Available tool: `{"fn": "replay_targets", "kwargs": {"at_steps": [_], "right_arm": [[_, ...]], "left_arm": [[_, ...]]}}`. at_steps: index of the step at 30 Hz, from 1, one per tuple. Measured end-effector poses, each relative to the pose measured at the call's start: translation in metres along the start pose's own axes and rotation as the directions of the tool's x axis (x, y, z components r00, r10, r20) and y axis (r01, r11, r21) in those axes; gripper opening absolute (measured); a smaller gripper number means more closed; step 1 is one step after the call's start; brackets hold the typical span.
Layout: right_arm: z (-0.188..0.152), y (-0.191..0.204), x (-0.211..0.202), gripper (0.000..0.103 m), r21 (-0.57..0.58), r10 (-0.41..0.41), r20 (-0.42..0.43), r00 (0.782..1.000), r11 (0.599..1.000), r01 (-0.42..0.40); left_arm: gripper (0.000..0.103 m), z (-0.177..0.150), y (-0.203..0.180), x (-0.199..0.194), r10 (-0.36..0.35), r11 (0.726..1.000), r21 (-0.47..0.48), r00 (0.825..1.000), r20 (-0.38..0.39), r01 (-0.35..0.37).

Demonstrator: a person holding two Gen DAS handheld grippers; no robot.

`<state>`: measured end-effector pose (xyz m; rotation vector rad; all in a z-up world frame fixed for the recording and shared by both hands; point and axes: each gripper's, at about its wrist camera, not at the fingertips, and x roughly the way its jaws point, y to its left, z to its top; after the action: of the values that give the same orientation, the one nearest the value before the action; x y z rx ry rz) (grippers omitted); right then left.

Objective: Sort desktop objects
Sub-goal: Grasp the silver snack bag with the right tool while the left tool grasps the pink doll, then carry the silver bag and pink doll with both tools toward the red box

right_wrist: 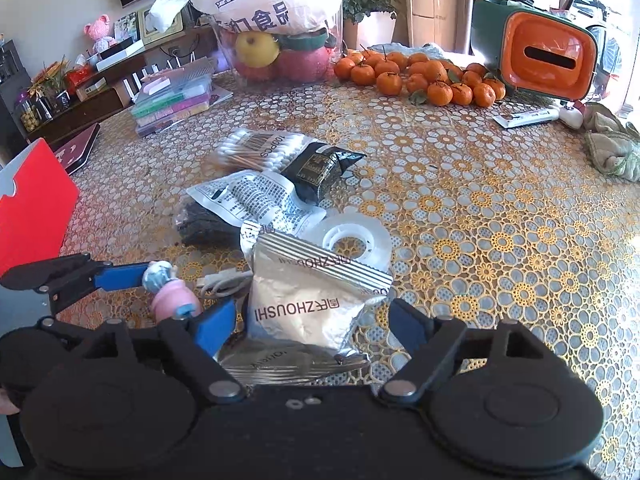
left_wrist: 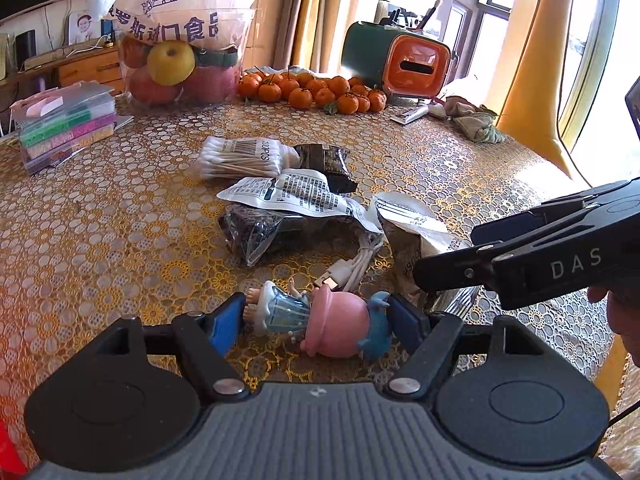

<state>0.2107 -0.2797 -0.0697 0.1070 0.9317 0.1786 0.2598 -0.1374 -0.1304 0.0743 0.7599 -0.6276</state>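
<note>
A pink pig figurine lies on its side on the patterned tablecloth, and my left gripper is closed on it, with the blue pads touching its feet and its head. The right wrist view shows the same figurine against a left-gripper finger. My right gripper stands open, a finger on each side of a silver snack packet without pressing it. Beyond it are a clear tape roll, a white cable, a printed white bag, a black packet and cotton swabs.
At the back stand a fruit container under a plastic bag, several mandarins and an orange-and-green box. Stacked coloured boxes sit far left, a cloth far right, a red card at the left edge.
</note>
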Motion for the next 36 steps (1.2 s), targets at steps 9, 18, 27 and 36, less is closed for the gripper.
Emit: {"fn": "replay_targets", "kwargs": {"at_steps": [9,18,27,36], "right_arm": [[0.000,0.002,0.005,0.061,0.029,0.011,-0.014,1.000,1.000,-0.011],[0.001,0.009,-0.013,0.055,0.002,0.004,0.006,1.000,1.000,-0.004],[0.004,0.032,-0.051,0.055,-0.048,0.006,0.052,0.999,0.999,-0.003],[0.005,0.067,-0.088,0.055,-0.119,0.043,0.096,0.994,0.992,-0.032]], "left_arm": [[0.076,-0.003,-0.003,-0.005,0.017,0.999,-0.028,1.000,-0.003,-0.017],[0.075,0.001,-0.005,-0.017,0.020,0.999,-0.049,1.000,-0.021,-0.021],[0.075,0.009,-0.009,-0.064,0.035,0.997,-0.072,0.999,0.003,-0.035],[0.075,0.017,-0.005,-0.126,0.078,0.993,-0.092,0.995,0.059,-0.073]]}}
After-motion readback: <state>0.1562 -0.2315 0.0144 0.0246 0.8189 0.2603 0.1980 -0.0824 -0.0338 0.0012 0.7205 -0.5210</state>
